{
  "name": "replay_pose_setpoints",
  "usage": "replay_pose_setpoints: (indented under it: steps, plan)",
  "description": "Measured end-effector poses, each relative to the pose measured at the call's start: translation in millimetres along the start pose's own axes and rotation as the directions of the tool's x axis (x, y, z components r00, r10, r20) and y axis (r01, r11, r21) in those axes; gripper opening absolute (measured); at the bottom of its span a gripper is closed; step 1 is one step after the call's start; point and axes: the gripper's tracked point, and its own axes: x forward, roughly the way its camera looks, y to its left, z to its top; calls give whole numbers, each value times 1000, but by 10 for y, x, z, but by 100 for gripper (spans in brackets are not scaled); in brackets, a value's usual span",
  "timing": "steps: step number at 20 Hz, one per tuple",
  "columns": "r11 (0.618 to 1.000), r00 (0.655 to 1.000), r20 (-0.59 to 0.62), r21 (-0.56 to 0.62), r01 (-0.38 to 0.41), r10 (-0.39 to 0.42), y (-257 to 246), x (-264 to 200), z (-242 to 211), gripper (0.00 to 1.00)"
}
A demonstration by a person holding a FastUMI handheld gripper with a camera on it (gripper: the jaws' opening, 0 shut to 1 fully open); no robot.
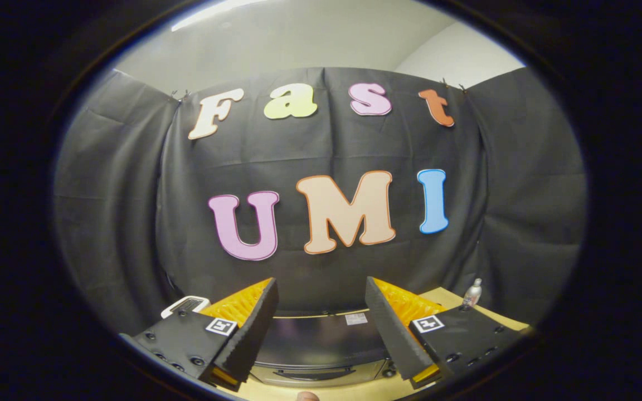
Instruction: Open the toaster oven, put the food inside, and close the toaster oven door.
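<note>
In the gripper view the gripper (pixel 321 312) hangs high above the toaster oven (pixel 321 348), its two fingers spread wide with nothing between them, and the oven lies low between and below the fingertips. The oven's dark top is plain to see, and a door handle (pixel 314 372) shows on its near front face; the door looks closed, so the opening step appears not yet done. To do it well, the gripper would likely need to drop well down and tip forward until the handle sits squarely between the fingers, then close on it and follow the door's arc, not pull straight. Approaching from too high risks the fingers scraping the oven's top edge. The food cannot be made out from here. The oven stands on a light wooden tabletop (pixel 446 295), which shows to the right of the fingers and in a strip at the near edge. A small clear bottle (pixel 472 293) stands far right on it, and a white object (pixel 184 305) peeks out beyond the left finger. Black cloth hangs behind as the booth wall, with a pale ceiling above.
</note>
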Motion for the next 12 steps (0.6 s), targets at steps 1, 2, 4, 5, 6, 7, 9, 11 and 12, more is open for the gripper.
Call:
replay_pose_setpoints:
  steps: [1, 2, 4, 5, 6, 7, 9, 11, 12]
  plan:
    - [1000, 1000, -4, 1, -2, 2, 4, 21, -8, 98]
    - [1000, 1000, -2, 3, -8, 8, 36, 25, -14, 98]
    - [1000, 1000, -2, 0, -14, 14, 63, 36, -24, 98]
    - [1000, 1000, -3, -3, -14, 14, 85, 26, -22, 98]
    - [1000, 1000, -3, -7, -15, 15, 97, 20, -34, 98]
    - [1000, 1000, -3, -9, -15, 15, 110, 14, -37, 98]
    - [1000, 1000, -3, -11, -22, 22, 160, -16, -51, 98]
    - [999, 1000, -5, -18, -27, 27, 187, -46, -79, 98]
    - [999, 1000, -3, -19, -29, 29, 205, -63, -85, 98]
